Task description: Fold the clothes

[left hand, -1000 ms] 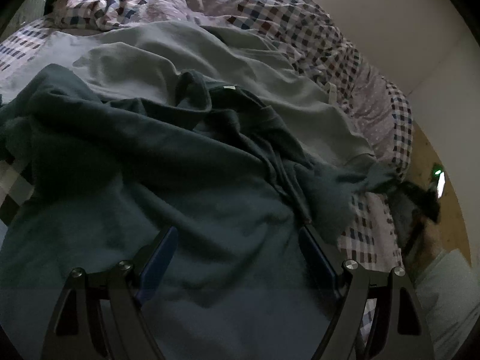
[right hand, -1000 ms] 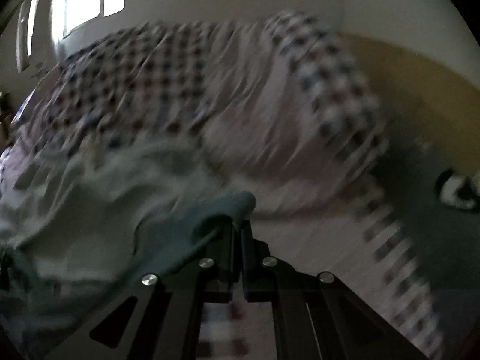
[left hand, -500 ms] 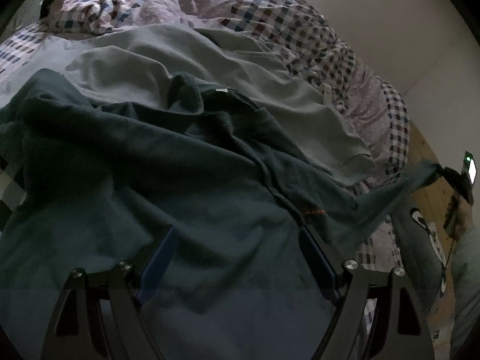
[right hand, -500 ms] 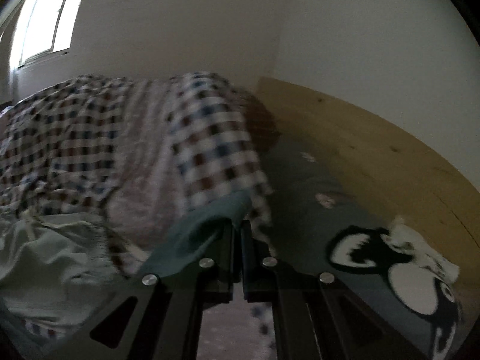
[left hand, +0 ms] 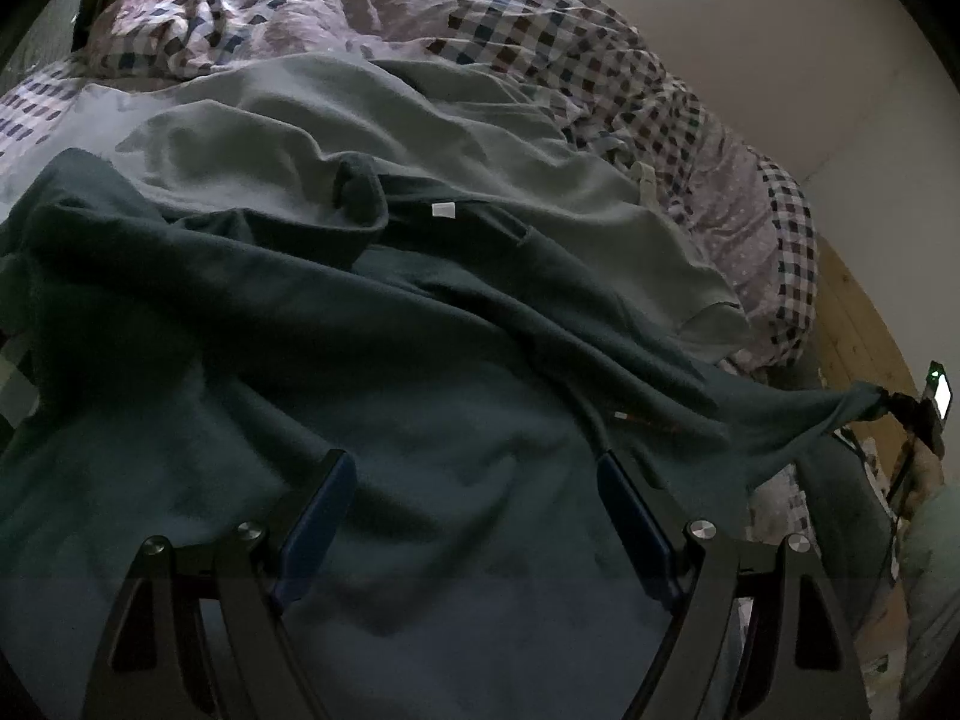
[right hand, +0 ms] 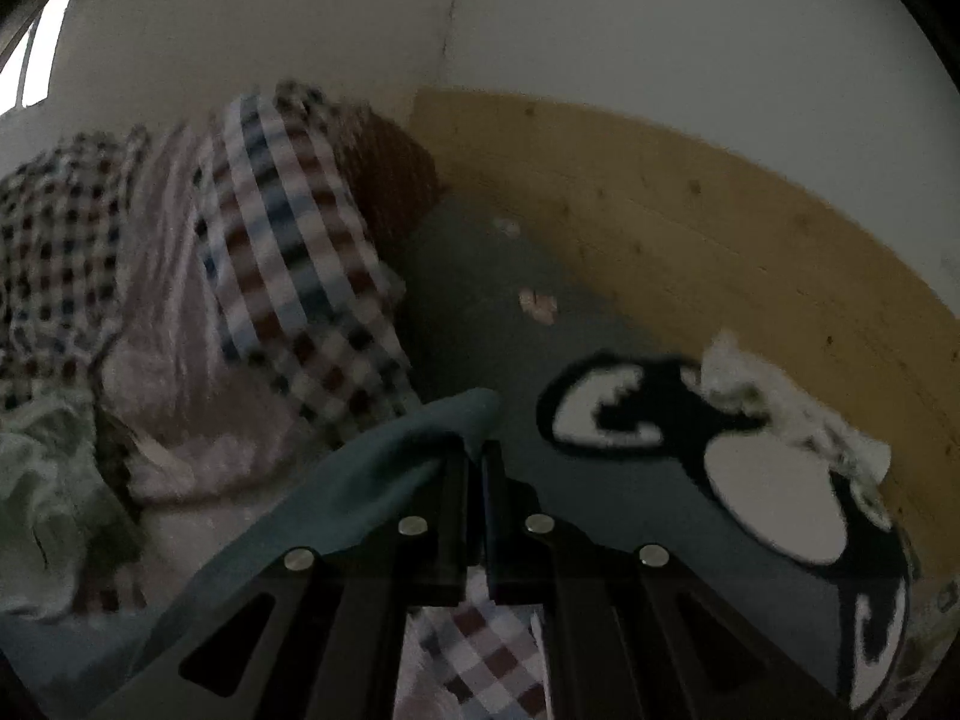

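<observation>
Stretching out to the right edge of the bed, the dark teal shirt (left hand: 372,396) has 1 sleeve (right hand: 384,468) pinched in the right gripper (right hand: 474,474), whose jaws are pressed together on the cloth. The sleeve's long axis runs from the shirt's body toward that gripper, seemingly taut, though the dim light makes this hard to judge. The left gripper (left hand: 474,516) hovers over the shirt's body with its jaws spread wide and nothing between them. A pale green garment (left hand: 420,138) lies partly under the shirt, on the checked bedding (left hand: 576,54). The left gripper is nearer the body, the right nearer the cuff.
</observation>
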A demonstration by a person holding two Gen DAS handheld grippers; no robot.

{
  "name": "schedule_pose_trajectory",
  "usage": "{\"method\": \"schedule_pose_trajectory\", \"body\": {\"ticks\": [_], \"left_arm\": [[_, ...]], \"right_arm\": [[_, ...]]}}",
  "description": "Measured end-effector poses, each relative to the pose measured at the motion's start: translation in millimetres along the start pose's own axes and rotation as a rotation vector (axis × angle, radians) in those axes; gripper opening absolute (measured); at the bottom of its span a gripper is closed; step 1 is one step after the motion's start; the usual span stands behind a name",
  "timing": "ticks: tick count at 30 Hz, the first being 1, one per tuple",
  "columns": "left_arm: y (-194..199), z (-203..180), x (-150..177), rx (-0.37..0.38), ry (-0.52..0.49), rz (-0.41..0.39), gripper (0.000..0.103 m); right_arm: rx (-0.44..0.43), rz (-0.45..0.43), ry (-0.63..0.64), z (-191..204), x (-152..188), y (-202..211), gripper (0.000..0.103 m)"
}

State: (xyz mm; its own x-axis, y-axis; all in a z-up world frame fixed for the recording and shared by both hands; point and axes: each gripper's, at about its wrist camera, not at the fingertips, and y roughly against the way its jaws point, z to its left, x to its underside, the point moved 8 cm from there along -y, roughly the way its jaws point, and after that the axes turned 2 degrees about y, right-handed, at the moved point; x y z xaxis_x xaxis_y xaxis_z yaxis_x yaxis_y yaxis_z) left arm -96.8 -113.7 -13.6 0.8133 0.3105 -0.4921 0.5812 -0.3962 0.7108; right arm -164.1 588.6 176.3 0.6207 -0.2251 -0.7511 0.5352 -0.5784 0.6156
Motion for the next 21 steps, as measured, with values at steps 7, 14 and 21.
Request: {"method": "schedule_pose_trajectory", "body": {"ticks": [7, 14, 21], "left_arm": [[-2.7, -1.6, 2.9, -0.005, -0.005, 0.013, 0.086], [-1.0, -5.4, 3.9, -0.016, -0.023, 0.01, 0.086], [6.2, -2.3, -1.0, -0.014, -0.009, -0.002, 0.086]], "right_arm": [[-0.084, 0.261, 0.04, -4.5, 97.4, -45.4, 0.003], [-0.052, 0.421, 0.108, -23.6, 164.6, -46.4, 0.035], [-0.076, 0.228, 0.192, 36.0, 134.1, 11.9, 0.057]]}}
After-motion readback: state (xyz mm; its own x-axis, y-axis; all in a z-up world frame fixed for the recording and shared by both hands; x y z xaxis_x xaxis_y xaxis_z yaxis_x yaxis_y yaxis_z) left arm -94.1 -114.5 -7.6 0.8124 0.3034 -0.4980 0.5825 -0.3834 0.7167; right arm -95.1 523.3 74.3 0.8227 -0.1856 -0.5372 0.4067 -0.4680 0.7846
